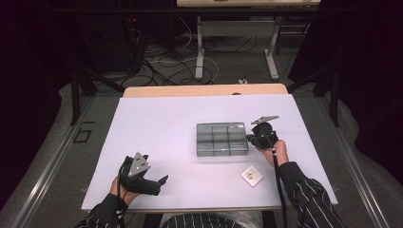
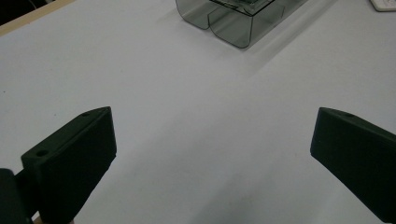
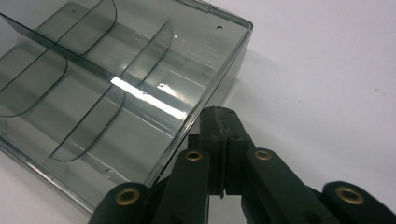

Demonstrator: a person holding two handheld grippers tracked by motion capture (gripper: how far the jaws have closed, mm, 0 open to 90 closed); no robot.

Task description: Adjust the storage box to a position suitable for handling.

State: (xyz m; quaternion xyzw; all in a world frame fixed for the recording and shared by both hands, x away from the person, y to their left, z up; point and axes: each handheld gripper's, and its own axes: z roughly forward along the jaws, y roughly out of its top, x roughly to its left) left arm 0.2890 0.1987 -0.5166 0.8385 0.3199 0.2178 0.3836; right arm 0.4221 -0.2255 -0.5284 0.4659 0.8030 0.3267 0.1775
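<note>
A smoky clear compartment box [image 1: 222, 152] lies in the middle of the white table top, its compartments looking empty. My right gripper [image 1: 249, 138] is shut with nothing between its jaws. Its tip is at the box's right side wall. In the right gripper view the closed tips [image 3: 222, 115] sit right by the box's rim [image 3: 227, 70]; I cannot tell if they touch it. My left gripper [image 1: 160, 183] rests near the table's front left, open and empty. In the left gripper view its jaws [image 2: 214, 113] stand wide apart over bare table, with the box [image 2: 233, 23] farther off.
A small white square piece [image 1: 252, 175] lies near the front edge, right of centre, and shows at the corner of the left gripper view [image 2: 385, 4]. The table's wooden back edge [image 1: 204, 90] is behind the box. Beyond it are table legs [image 1: 199, 52] and floor cables.
</note>
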